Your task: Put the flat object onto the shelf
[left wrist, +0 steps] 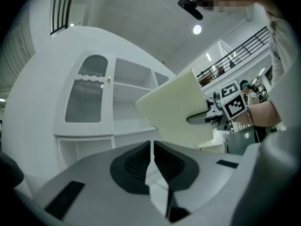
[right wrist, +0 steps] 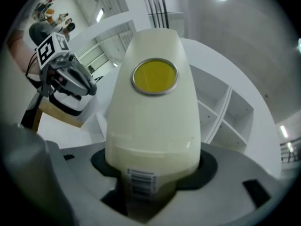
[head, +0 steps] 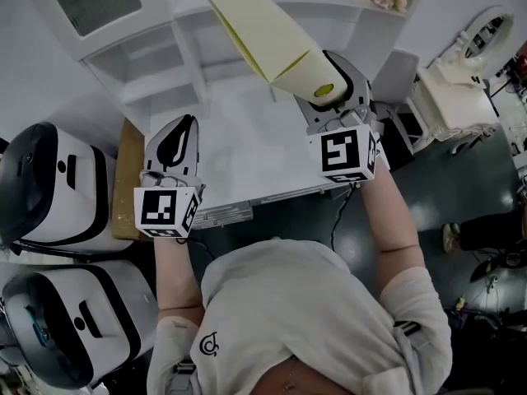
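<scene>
Holding: the right claw [right wrist: 151, 171] is clamped on the near end of the flat object [right wrist: 151, 121], with a pad pressed against each broad side.
Location of object: it is in the air above the white surface [head: 247, 159], touching nothing else, and slants up and forward from the claw towards the shelf [head: 152, 68].
Left claw: the left claw [left wrist: 153, 157] has its jaws together with nothing between them. It hangs low on the person's left, well apart from the object.
Description: the object is pale cream, broad and thin, with a yellow disc [right wrist: 155, 76] on the upper face and a barcode label [right wrist: 140, 182] at the gripped end. The head view shows layered edges at the far end, as on a folder or a folded sleeve. Which of these it is cannot be told.
Stiffness: judged fairly stiff, since it projects from the claw unsupported with no visible droop.
Weight: judged light, since one claw carries it by the end alone.
Surface finish: it looks smooth and matt. Some slip between the pads is possible.
Fragility: judged low. The likelier harm is a crease or a splayed free edge if the far end strikes a shelf board.
Grip point: the present hold at the narrow end leaves the full length free to slide in. It also gives a long lever, so the object may pivot in the pads.
Recommendation: keep the clamp firm, lead with the free end, and keep the broad face level with the shelf board.
Shelf: the open white compartments lie ahead of the object and are not yet reached.
</scene>
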`<state>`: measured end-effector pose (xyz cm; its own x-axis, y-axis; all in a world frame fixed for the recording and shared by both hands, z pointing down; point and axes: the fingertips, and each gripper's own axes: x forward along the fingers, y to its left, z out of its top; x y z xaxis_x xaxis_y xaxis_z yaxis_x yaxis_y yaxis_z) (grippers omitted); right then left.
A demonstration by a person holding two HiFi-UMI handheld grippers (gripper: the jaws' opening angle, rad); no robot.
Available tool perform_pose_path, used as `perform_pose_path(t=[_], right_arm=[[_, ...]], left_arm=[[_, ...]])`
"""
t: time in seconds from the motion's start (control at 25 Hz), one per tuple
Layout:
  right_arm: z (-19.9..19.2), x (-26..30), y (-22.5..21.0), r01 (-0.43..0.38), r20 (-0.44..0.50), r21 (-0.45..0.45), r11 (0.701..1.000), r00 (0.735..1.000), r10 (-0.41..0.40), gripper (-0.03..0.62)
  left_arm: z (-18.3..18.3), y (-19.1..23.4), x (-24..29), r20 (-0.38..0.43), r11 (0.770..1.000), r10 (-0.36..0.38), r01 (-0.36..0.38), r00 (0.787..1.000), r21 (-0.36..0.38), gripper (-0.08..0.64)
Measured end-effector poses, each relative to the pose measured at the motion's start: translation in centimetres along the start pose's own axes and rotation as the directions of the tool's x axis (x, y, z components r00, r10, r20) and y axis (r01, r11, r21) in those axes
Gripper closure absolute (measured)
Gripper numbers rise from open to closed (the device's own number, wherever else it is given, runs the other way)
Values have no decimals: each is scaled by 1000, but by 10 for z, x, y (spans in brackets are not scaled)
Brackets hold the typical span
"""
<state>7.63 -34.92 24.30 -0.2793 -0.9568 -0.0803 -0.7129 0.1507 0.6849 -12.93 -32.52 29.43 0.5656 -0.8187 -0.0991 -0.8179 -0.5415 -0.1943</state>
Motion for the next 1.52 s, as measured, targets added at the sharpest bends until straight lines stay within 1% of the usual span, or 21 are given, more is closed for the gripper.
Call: perform_pose_path(t=[0.08, 0.2, 0.32, 0.44, 0.52, 0.56, 0.68, 0.72, 0.8, 0.92, 1.0, 1.08, 1.12, 1.24, 1.32, 1.52], right_arm=[[10, 10, 2, -18, -24, -102, 995, 1000, 15, 295], [26, 22, 2, -37, -60, -252, 967, 998, 22, 296], [37, 36, -2, -58, -96, -357, 932, 995, 25, 296], [44, 48, -6, -64, -117, -436, 898, 993, 14, 299], [49, 54, -10, -57, -127, -495, 867, 992, -7, 302], [51, 59, -12, -52, -131, -530, 846, 991, -21, 304], [51, 74, -18, -44, -145, -633, 773, 988, -62, 305], [50, 80, -20, -47, -150, -657, 752, 986, -69, 305], [45, 94, -23, -58, -162, -682, 729, 984, -73, 305], [38, 116, -22, -75, -177, -696, 714, 982, -70, 305], [32, 132, -20, -92, -192, -711, 698, 979, -67, 304], [24, 149, -18, -120, -216, -724, 680, 975, -58, 304], [19, 157, -15, -136, -229, -725, 675, 972, -50, 302], [6, 179, -8, -167, -251, -721, 672, 968, -29, 299], [2, 190, -5, -168, -248, -726, 666, 968, -26, 296], [-2, 211, -1, -181, -239, -722, 668, 971, 5, 273]], left_arm=[[3, 10, -1, 6, 1000, -1, 1, 1000, 10, 526], [8, 18, 0, 12, 1000, -12, 12, 1000, 27, 526], [11, 20, 1, 16, 999, -34, 33, 999, 38, 526], [8, 21, 1, 8, 998, -45, 44, 999, 50, 526], [5, 24, 0, 5, 998, -43, 43, 999, 52, 526], [4, 27, 0, 4, 998, -41, 40, 999, 50, 526], [2, 32, 0, 1, 998, -28, 28, 1000, 48, 526], [1, 34, 0, 0, 999, -24, 24, 1000, 47, 526], [-1, 38, -1, -2, 999, -10, 11, 1000, 46, 526], [-6, 51, -2, -8, 999, 27, -26, 1000, 33, 526], [-9, 59, -1, -16, 999, 46, -46, 999, 25, 526], [-13, 63, 2, -22, 998, 61, -60, 998, 19, 526], [-14, 64, 4, -24, 998, 68, -67, 997, 16, 526], [-19, 67, 8, -31, 996, 89, -89, 996, 8, 526], [-24, 68, 12, -41, 995, 96, -95, 995, 4, 526], [-32, 74, 20, -54, 994, 112, -113, 992, 0, 526]])
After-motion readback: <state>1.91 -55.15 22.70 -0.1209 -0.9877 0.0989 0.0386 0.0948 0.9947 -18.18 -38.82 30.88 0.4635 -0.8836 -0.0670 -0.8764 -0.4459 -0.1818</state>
